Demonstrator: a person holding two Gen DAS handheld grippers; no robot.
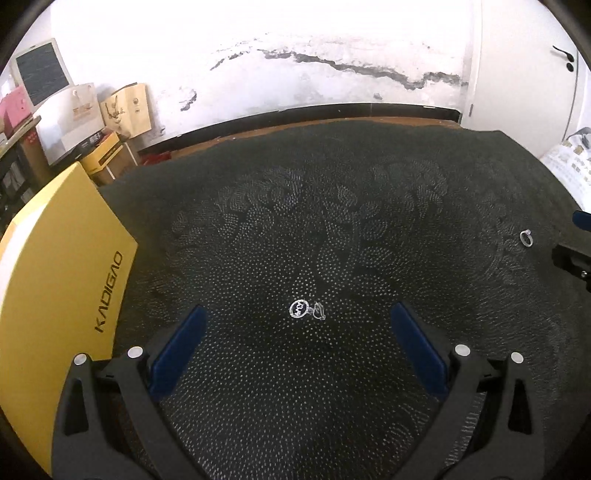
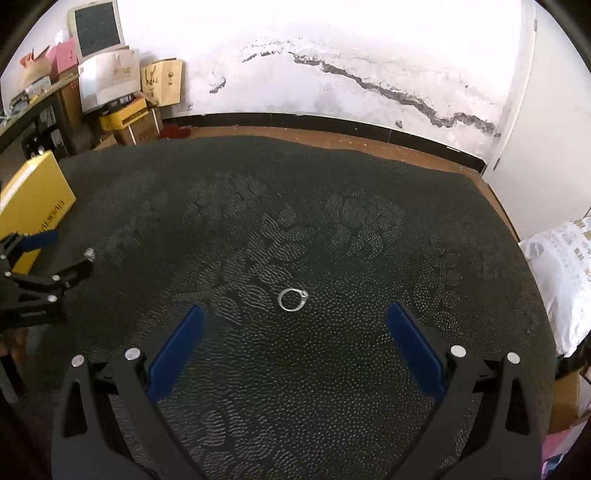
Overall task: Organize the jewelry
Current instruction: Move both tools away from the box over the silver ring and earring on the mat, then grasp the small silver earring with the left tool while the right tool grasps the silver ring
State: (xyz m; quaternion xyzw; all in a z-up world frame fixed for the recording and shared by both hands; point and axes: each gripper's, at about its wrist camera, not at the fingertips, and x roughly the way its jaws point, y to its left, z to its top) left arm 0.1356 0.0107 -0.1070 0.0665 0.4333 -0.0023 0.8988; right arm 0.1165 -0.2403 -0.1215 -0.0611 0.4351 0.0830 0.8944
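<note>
Yellow box (image 1: 62, 280) marked KADIGAO sits left of the left gripper (image 1: 297, 321), lid closed, contents not visible. In the right wrist view the same box (image 2: 35, 195) is far left, behind the left gripper (image 2: 48, 258).

Surface (image 1: 332, 206) is covered by a dark textured mat with pale dots. Behind it: wooden edge, black skirting, white wall with a long dark crack (image 1: 369, 70). Back left has stacked cardboard boxes (image 2: 162, 79), paper bags and an old CRT monitor (image 2: 98, 27). White printed bag (image 2: 565, 277) off the right edge.

Left gripper: jaws wide, nothing held. Small silver earring (image 1: 306, 309), a round charm with a clip, lies on the mat between the 2 blue pads, just ahead of the tips and roughly centred.

Right gripper (image 2: 295, 321): jaws wide, nothing held. Silver ring (image 2: 291, 300) lies flat on the mat between the pads, just ahead of the tips, slightly left of centre. In the left wrist view the ring (image 1: 526, 237) is far right, beside the right gripper's tips (image 1: 576, 236).
</note>
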